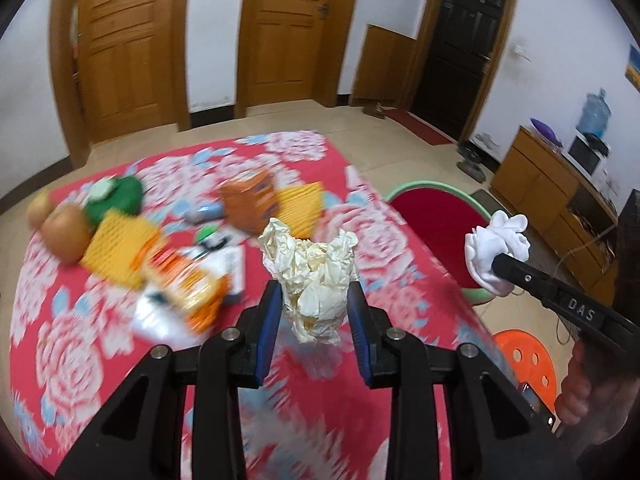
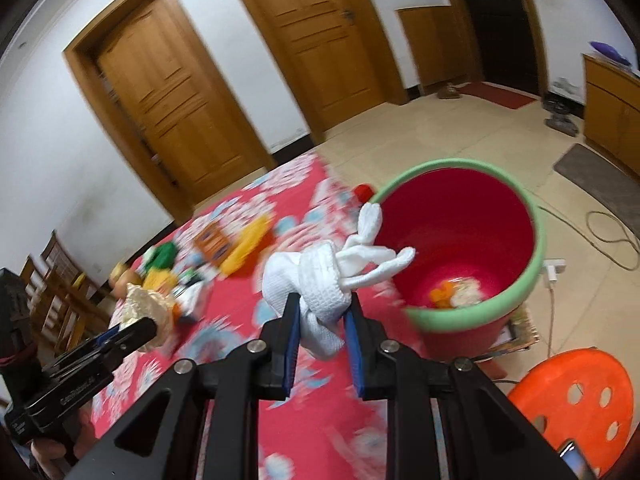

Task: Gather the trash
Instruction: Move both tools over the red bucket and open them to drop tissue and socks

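My left gripper (image 1: 314, 294) is shut on a crumpled cream paper wad (image 1: 310, 270), held above the red floral tablecloth (image 1: 80, 340). My right gripper (image 2: 323, 306) is shut on a bunched white cloth glove (image 2: 320, 280), its fingers pointing toward a red bin with a green rim (image 2: 536, 240) that stands off the table's right edge. Orange and white scraps (image 2: 456, 294) lie in the bin's bottom. In the left wrist view the right gripper (image 1: 494, 266) with the white glove (image 1: 496, 252) hangs in front of the bin (image 1: 436, 188). The left gripper (image 2: 150, 326) with its paper wad (image 2: 146, 304) appears at the left of the right wrist view.
On the table lie yellow foam nets (image 1: 120, 248), an orange carton (image 1: 250, 204), a green bag (image 1: 120, 198), two brown round fruits (image 1: 66, 232) and blurred packets (image 1: 188, 284). An orange plastic stool (image 2: 576, 404) stands right of the table. A white power strip and cable (image 2: 554, 270) lie on the floor.
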{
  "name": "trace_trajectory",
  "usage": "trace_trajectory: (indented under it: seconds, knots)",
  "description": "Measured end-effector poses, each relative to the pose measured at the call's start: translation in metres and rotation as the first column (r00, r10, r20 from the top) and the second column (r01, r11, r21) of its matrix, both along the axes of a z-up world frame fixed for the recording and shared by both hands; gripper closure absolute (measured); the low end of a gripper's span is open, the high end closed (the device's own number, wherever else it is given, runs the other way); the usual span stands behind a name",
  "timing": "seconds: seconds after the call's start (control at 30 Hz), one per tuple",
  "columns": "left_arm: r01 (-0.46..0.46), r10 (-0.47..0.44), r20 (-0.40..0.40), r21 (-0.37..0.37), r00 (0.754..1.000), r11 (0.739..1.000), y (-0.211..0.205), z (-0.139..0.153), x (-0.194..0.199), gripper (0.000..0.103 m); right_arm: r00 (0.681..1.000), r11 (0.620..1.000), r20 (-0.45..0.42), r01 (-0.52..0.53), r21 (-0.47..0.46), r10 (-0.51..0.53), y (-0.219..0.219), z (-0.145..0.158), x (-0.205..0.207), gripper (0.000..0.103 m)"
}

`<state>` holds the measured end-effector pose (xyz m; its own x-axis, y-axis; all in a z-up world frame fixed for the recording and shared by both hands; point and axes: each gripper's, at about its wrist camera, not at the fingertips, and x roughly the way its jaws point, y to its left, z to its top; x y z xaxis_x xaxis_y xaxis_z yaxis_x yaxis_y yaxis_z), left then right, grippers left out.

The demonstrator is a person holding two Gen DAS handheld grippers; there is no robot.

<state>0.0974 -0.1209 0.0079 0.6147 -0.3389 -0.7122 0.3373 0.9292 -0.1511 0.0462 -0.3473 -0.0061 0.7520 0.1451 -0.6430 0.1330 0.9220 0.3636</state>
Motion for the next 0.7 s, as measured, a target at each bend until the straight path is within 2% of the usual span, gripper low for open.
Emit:
trace_trajectory:
  seconds: [0.33, 0.6, 0.7]
  knots:
    - [0.109, -0.109, -0.003, 0.031, 0.994, 0.994, -0.073, -0.007, 0.030, 0.070, 0.989, 0.990, -0.052, 0.138, 0.007, -0.137, -0.072, -0.021, 0.026, 0.078]
    - [0.152, -0.150, -0.036, 0.051, 0.988, 0.987, -0.109, -0.022, 0.051, 0.070, 0.979, 0.981, -0.089, 0.187, 0.052, -0.182, -0.100, -0.041, 0.038, 0.075]
    - [0.158, -0.156, -0.038, 0.054, 0.987, 0.986, -0.116, -0.022, 0.051, 0.070, 0.977, 0.977, -0.094, 0.200, 0.077, -0.192, -0.104, -0.044, 0.038, 0.071]
